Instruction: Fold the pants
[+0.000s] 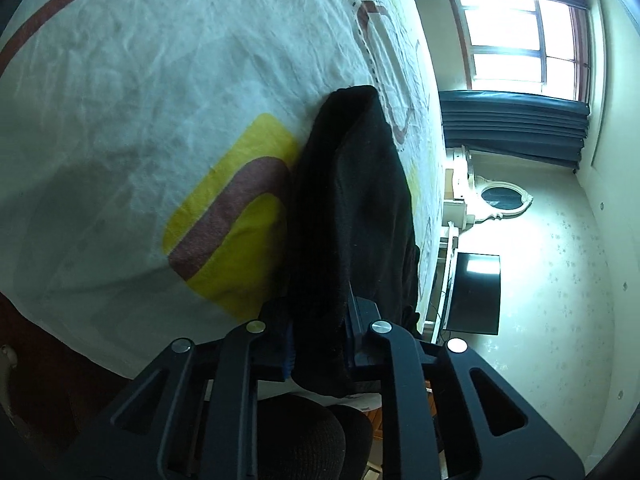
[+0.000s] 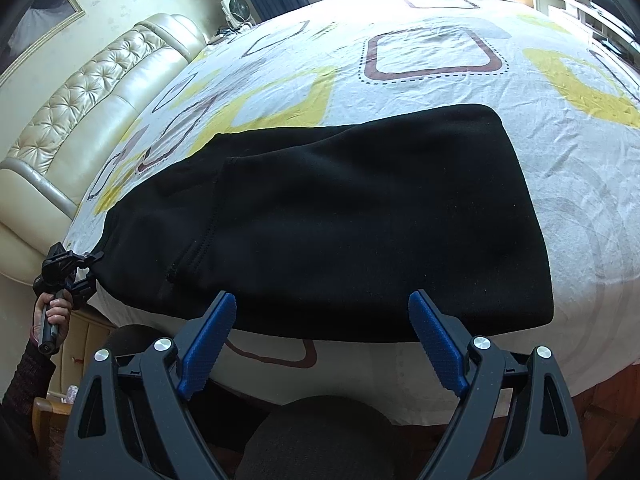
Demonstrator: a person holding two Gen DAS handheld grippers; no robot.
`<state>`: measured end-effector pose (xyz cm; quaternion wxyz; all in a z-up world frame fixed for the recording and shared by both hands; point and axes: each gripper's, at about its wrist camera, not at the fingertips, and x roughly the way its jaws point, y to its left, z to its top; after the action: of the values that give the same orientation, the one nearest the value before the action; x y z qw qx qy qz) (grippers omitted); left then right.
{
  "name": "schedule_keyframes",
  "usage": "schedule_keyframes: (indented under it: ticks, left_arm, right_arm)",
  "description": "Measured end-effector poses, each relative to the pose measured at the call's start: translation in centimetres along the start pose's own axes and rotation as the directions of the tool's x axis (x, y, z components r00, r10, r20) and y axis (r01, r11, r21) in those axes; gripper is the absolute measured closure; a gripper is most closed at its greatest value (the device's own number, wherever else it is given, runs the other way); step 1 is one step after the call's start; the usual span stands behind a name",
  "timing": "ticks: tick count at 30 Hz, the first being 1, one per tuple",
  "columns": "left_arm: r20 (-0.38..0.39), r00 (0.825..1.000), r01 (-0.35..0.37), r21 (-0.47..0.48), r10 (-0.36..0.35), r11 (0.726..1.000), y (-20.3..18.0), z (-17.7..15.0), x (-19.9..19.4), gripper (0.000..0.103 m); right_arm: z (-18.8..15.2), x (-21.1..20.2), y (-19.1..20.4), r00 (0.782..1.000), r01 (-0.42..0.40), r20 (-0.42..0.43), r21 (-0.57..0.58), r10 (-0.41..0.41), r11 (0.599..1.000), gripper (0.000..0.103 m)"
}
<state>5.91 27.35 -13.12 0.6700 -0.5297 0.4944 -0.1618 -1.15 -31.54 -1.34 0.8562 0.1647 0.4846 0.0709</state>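
The blue fingers (image 2: 208,344) of the right gripper (image 2: 322,308) are spread wide and hold nothing, poised just off the near edge of the bed (image 2: 560,168). The left gripper (image 1: 318,344) is clenched on a bunched end of the black pants (image 2: 328,220), at the bed's near edge towards the headboard (image 2: 92,92). The pants lie folded flat along that near edge on the patterned sheet (image 1: 140,100).
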Motion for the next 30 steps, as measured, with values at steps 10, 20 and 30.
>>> schedule_keyframes:
  ticks: [10, 20, 30]
  left_arm:
    - [-0.036, 0.990, 0.143, 0.352, -0.139, 0.925, -15.5, -5.2, 2.2, 0.087]
    - [-0.285, 0.955, 0.234, 0.567, -0.078, 0.790, -28.3, -16.1, 16.4, 0.087]
    - [-0.310, 0.938, 0.085, 0.640, 0.156, 0.763, -28.4, -22.6, 29.0, 0.087]
  right_arm:
    - [0.3, -0.7, -0.5, 0.999, -0.034, 0.020, 0.055, 0.033, 0.998, 0.016]
    - [1.1, -3.9, -2.3, 0.986, -0.059, 0.165, 0.146, 0.035, 0.988, 0.016]
    - [1.0, -6.2, -6.7, 0.964, -0.084, 0.265, 0.326, -0.005, 0.942, 0.016]
